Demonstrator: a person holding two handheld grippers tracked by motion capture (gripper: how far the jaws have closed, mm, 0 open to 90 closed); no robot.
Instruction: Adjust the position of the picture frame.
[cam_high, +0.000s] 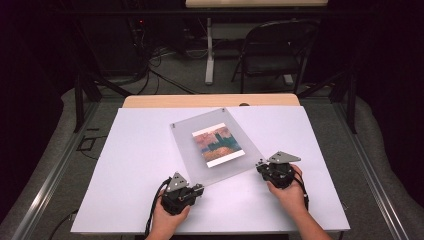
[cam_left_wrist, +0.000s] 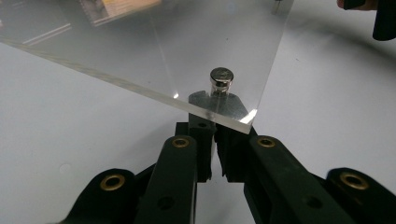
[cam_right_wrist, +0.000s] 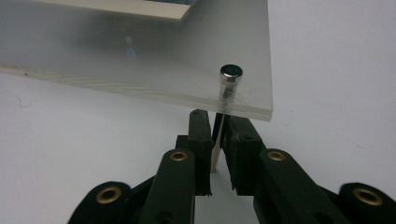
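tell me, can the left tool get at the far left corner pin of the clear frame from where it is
Probably not as things stand: the left tool is shut at the near corner of the clear frame, and the far left corner pin lies across the panel.

Both hands rest low and near, left tongs (cam_high: 199, 188) and right tongs (cam_high: 260, 165) closed, angled inward.
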